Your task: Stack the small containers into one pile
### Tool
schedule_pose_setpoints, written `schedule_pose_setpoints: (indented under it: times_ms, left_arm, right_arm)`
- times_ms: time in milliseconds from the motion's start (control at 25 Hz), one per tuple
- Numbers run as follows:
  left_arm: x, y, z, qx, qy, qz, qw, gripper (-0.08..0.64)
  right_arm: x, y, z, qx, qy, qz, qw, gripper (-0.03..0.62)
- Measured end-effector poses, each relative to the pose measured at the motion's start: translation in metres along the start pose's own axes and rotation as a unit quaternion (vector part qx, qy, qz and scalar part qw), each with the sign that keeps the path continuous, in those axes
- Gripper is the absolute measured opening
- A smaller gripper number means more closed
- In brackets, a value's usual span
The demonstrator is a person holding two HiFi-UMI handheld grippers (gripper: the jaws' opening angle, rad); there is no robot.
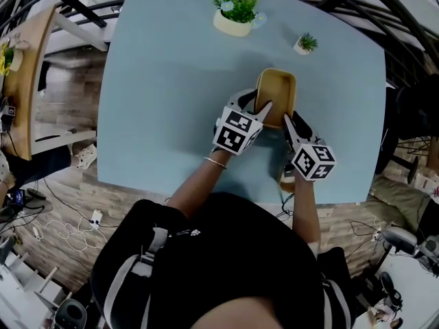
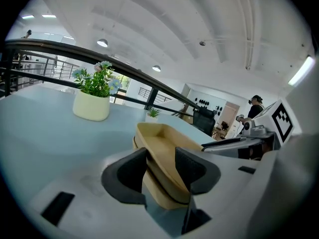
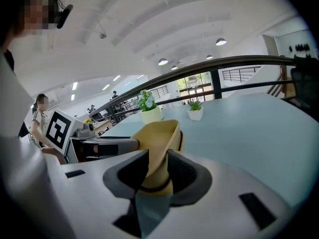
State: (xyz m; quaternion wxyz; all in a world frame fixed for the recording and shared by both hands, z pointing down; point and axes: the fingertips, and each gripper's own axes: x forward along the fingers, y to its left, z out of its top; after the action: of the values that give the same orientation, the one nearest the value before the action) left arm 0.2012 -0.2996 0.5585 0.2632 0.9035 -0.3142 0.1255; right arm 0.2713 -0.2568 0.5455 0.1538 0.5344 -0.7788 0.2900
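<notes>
A tan oblong container [image 1: 276, 91] is at the middle of the pale blue table [image 1: 164, 101]. My left gripper [image 1: 263, 108] is shut on the rim at its near left corner; in the left gripper view the wall [image 2: 164, 156] runs between the two dark pads of that gripper [image 2: 160, 171]. My right gripper [image 1: 288, 120] is shut on the near right rim, with the wall [image 3: 158, 146] pinched in that gripper [image 3: 158, 171]. A dark seam below the rim suggests nested containers. Another tan piece [image 1: 287, 178] peeks out under my right gripper by the table's near edge.
A cream pot of flowers [image 1: 233, 14] and a small potted plant [image 1: 305, 44] stand at the far side of the table. Its near edge [image 1: 171, 181] runs just in front of the person's arms. Chairs, cables and wooden floor surround it.
</notes>
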Motion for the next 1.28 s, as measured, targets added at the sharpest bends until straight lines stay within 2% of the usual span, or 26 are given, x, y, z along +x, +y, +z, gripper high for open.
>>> schedule_pose_setpoints:
  times_ms: [440,720,960,1280]
  left_arm:
    - [-0.001,0.006,-0.006,0.017,0.012,0.002,0.9998,0.158]
    - [-0.012,0.010,-0.005,0.023,0.019,0.013,0.9994,0.202]
    - [-0.028,0.009,0.004,0.031,-0.003,0.014,0.9994,0.206]
    - [-0.059,-0.016,0.023,0.031,-0.043,-0.027,0.9982,0.202]
  right_arm:
    - [0.004,0.003,-0.006,-0.027,0.019,-0.009,0.999,0.140]
    - [-0.001,0.006,-0.001,-0.034,0.004,-0.026,0.999,0.157]
    - [-0.018,0.010,0.014,-0.015,-0.040,-0.034,0.999,0.153]
    - [-0.055,0.020,0.032,0.024,-0.124,-0.044,0.991,0.113]
